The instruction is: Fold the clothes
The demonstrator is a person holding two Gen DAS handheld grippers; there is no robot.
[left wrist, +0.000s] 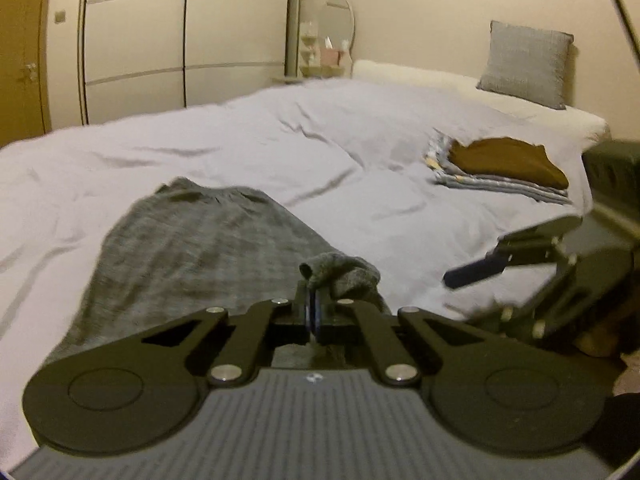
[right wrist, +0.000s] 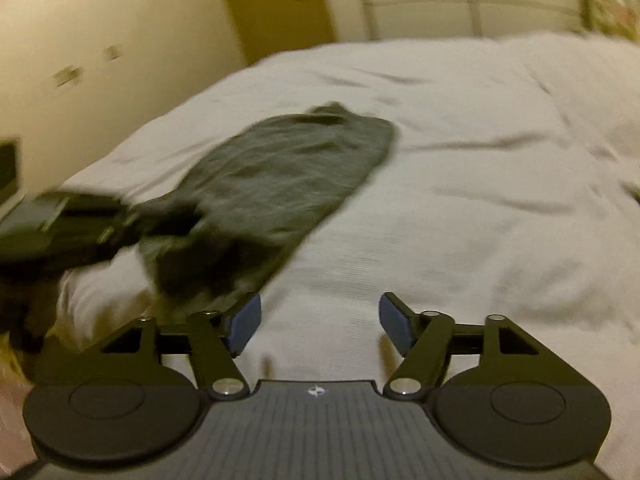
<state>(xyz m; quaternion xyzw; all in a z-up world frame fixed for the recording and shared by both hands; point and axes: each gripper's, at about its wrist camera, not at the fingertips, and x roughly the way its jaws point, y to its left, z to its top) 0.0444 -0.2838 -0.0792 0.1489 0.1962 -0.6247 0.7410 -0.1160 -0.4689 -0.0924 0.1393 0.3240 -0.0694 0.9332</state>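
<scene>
— Left wrist view: why is the grey garment (left wrist: 192, 248) stretched along the bed (left wrist: 280, 140)?
— Likely for folding; the left gripper (left wrist: 313, 304) pinches its near end, fingers closed on cloth.
— And the right gripper (right wrist: 320, 324)?
— Its fingers stand wide apart over bare sheet, holding nothing. A folded pile (left wrist: 500, 172) sits farther off.

Right wrist view is motion-blurred throughout: the dark grey knitted garment (right wrist: 280, 184) shows no seams, and the black left gripper (right wrist: 192, 220) is smeared, cut by the left edge. In the left wrist view, the gripper body hides the garment's near hem. Small items on the pale bedside shelf (left wrist: 320, 56) are illegible.
</scene>
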